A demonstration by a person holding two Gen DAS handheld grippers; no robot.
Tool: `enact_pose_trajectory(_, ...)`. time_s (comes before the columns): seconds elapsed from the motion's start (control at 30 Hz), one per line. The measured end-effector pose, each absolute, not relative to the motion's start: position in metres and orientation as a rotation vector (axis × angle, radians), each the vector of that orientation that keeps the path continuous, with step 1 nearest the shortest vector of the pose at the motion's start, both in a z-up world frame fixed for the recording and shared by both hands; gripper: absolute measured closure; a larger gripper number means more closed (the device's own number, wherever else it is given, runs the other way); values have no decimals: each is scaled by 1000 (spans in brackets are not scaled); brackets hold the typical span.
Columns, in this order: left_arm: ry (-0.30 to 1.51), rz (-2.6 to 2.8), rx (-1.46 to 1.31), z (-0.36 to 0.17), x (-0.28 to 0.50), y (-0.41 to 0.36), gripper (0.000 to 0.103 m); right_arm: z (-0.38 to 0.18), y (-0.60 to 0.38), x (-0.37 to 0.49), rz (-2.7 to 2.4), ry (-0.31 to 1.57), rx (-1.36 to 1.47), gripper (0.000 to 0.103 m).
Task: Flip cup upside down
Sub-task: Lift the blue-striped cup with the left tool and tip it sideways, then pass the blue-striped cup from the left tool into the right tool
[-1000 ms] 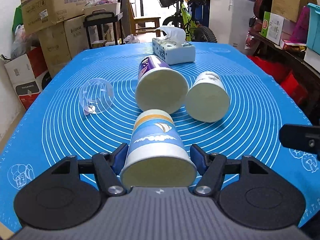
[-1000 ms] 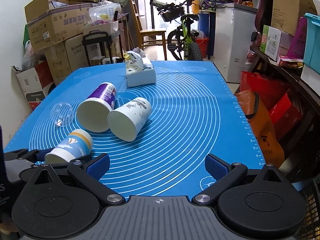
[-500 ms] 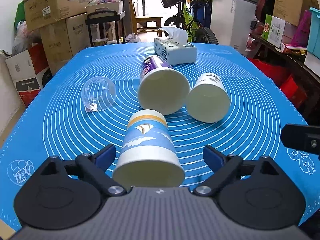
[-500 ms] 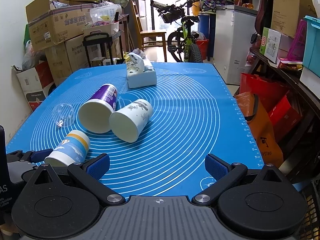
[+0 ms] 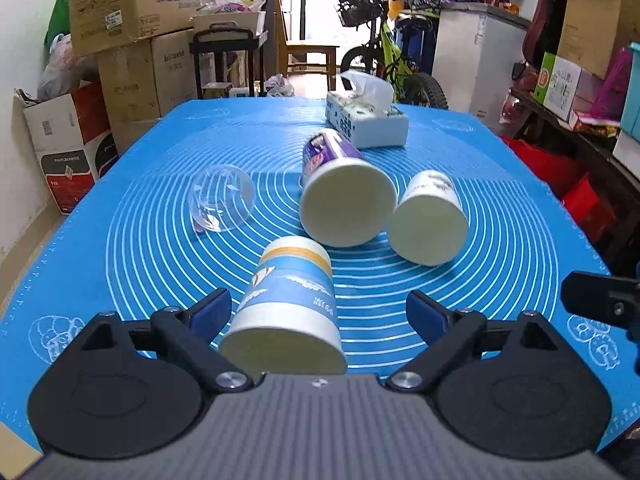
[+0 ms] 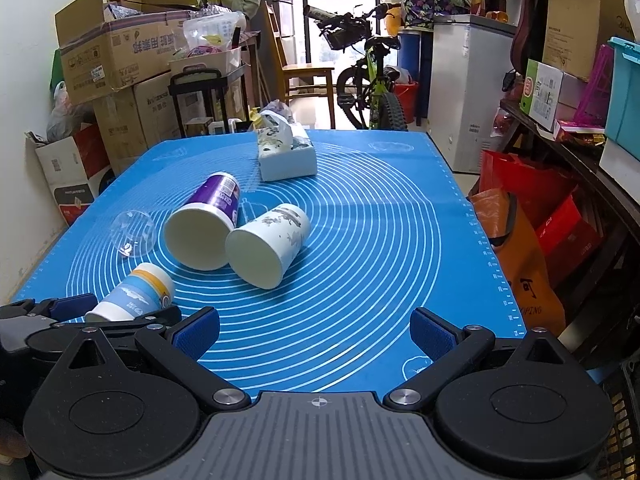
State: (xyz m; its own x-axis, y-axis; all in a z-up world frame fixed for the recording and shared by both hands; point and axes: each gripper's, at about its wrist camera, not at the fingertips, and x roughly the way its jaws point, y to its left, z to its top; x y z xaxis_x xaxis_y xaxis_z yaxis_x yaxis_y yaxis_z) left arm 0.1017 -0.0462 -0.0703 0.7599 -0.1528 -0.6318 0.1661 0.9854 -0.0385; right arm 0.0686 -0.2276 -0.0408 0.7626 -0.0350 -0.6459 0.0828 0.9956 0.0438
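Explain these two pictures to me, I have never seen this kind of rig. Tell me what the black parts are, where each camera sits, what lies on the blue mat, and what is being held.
There is no robot arm: a person holds a two-finger gripper in each hand, and a fisheye camera on each looks forward along its fingers. The black shapes at the bottom are the gripper bodies; the blue tips are finger pads.

The left gripper is open around a blue and white cup lying on its side, not clamped. The right gripper is open and holds nothing.

On the blue mat also lie a purple cup, a white patterned cup, a clear plastic cup, all on their sides, and a tissue box.
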Motion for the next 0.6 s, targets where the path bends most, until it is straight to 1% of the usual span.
enact_pose_trajectory(0.17, 606, -148, 0, -47, 89, -29, 10, -31, -223, 70, -49, 686, 66, 2)
enact_pose_trajectory(0.33, 569, -93, -42, -28, 88, -4, 9, -20, -212, 81, 6, 702, 72, 2)
enact_pose_trajectory(0.6, 559, 69, -84, -24, 110, 49, 8, -18, -164, 115, 123, 778, 86, 6)
